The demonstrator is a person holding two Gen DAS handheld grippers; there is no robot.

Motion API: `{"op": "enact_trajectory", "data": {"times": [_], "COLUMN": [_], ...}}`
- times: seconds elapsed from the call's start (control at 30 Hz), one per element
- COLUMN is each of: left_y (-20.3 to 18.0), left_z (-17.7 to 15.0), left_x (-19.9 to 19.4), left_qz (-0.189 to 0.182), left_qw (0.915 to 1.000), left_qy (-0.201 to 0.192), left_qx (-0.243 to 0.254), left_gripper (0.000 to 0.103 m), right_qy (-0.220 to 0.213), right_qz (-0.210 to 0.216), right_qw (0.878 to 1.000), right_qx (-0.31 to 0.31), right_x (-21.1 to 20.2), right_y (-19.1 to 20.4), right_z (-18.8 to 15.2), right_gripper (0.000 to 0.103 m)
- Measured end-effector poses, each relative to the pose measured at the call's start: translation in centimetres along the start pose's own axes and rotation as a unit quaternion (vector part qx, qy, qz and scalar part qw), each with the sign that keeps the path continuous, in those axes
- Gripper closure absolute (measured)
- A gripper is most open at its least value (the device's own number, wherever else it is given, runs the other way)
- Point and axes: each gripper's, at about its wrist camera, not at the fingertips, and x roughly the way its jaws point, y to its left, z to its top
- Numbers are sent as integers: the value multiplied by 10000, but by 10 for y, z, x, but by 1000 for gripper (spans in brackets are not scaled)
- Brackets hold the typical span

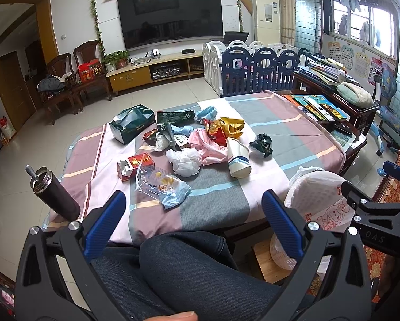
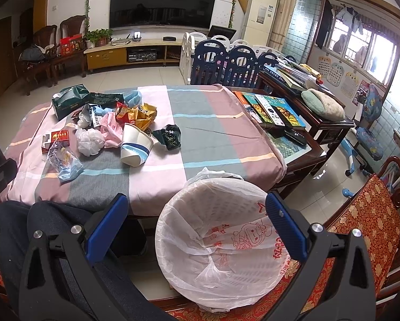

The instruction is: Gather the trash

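Note:
Trash lies heaped on the checked tablecloth (image 1: pixel 213 195) (image 2: pixel 205 139): a tipped paper cup (image 1: pixel 238 157) (image 2: pixel 134 144), crumpled white plastic (image 1: pixel 185 160) (image 2: pixel 89 140), a red cigarette box (image 1: pixel 135 164) (image 2: pixel 57 139), a clear wrapper with a blue mask (image 1: pixel 162 187) (image 2: pixel 65 164), snack bags (image 1: pixel 226 128) (image 2: pixel 135 113), a dark green wad (image 1: pixel 262 144) (image 2: pixel 169 136) and a green tissue box (image 1: pixel 131 125) (image 2: pixel 70 100). A white bin with a bag liner (image 2: pixel 221 243) (image 1: pixel 317 200) stands by the table's near edge. My left gripper (image 1: pixel 194 214) is open, held short of the table above a person's knees. My right gripper (image 2: pixel 197 216) is open over the bin's rim.
A dark steel flask (image 1: pixel 54 190) stands at the table's near left corner. A side table with books (image 2: pixel 275 107) and a cushion (image 2: pixel 323 104) is on the right. A red patterned chair (image 2: pixel 365 222) stands beside the bin. A person's legs (image 1: pixel 186 272) fill the foreground.

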Motion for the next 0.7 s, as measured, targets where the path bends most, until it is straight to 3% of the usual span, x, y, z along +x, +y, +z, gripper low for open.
{"op": "enact_trajectory", "data": {"times": [0.7], "left_y": [2], "left_z": [-1], "left_x": [-1], "left_qz": [1], "left_qw": [10000], "left_qy": [14], "left_qx": [-3], "left_gripper": [3], "right_qy": [16], "right_qz": [2], "right_qw": [10000], "right_qx": [0], "right_x": [0], "right_y": [0], "right_z": [0], "right_gripper": [3]}}
